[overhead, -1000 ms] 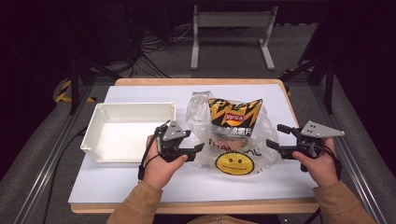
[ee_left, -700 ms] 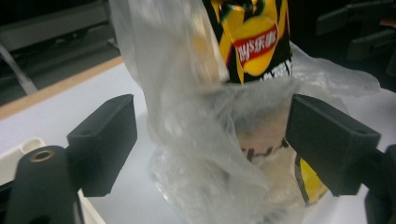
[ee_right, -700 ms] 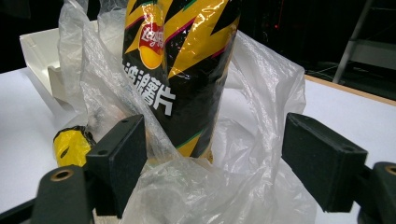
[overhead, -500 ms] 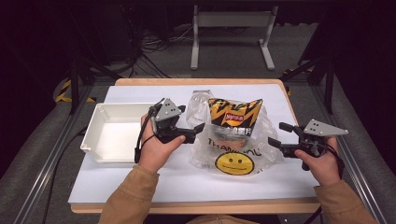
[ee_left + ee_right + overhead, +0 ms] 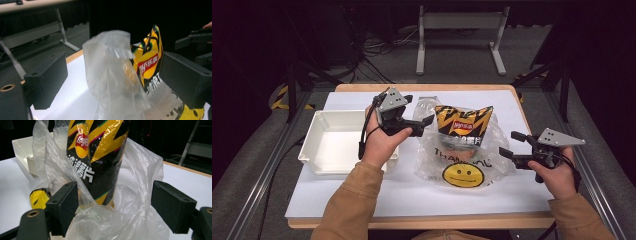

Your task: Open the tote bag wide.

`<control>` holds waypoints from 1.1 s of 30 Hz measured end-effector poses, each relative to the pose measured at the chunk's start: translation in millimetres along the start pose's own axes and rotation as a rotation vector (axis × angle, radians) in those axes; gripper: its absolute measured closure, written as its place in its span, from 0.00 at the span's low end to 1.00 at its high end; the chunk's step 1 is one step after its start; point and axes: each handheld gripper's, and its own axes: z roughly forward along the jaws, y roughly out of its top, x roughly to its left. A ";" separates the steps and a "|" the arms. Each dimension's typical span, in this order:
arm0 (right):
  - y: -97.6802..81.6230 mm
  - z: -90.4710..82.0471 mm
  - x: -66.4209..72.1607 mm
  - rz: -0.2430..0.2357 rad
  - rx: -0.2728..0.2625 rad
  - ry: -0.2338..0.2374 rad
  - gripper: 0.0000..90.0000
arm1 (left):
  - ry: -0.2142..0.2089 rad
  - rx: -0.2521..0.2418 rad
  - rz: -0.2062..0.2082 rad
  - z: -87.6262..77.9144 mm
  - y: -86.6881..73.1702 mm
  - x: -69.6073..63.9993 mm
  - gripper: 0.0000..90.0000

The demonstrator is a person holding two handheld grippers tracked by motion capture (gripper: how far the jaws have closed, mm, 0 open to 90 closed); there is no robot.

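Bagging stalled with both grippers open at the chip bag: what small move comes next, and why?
Probably close the left gripper on the plastic bag handle standing between its open jaws; that loose handle rises beside the chip bag, ready to lift.

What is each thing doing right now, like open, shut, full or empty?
plastic bag: open at top, on the table
chip bag: sealed, upright inside the plastic bag
white tray: empty
left gripper: open, jaws just opened, bag handle loose between them
right gripper: open, beside the bag

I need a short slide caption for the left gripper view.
Open left tongs frame a raised handle of the clear plastic bag beside the chip bag.
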 end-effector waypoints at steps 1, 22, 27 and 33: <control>-0.3 0.0 0.0 0.001 0.002 0.000 0.25 | -0.010 -0.004 0.002 1.4 1.8 0.5 0.10; -6.3 4.0 1.0 0.007 0.014 0.015 0.25 | -0.152 -0.056 0.001 18.9 3.8 19.7 0.53; -6.1 4.0 1.2 0.008 0.012 0.017 0.25 | -0.118 -0.010 0.010 13.6 1.5 19.5 0.80; -6.1 4.2 1.1 0.008 0.012 0.016 0.25 | -0.066 0.030 0.015 8.7 -4.2 20.0 0.99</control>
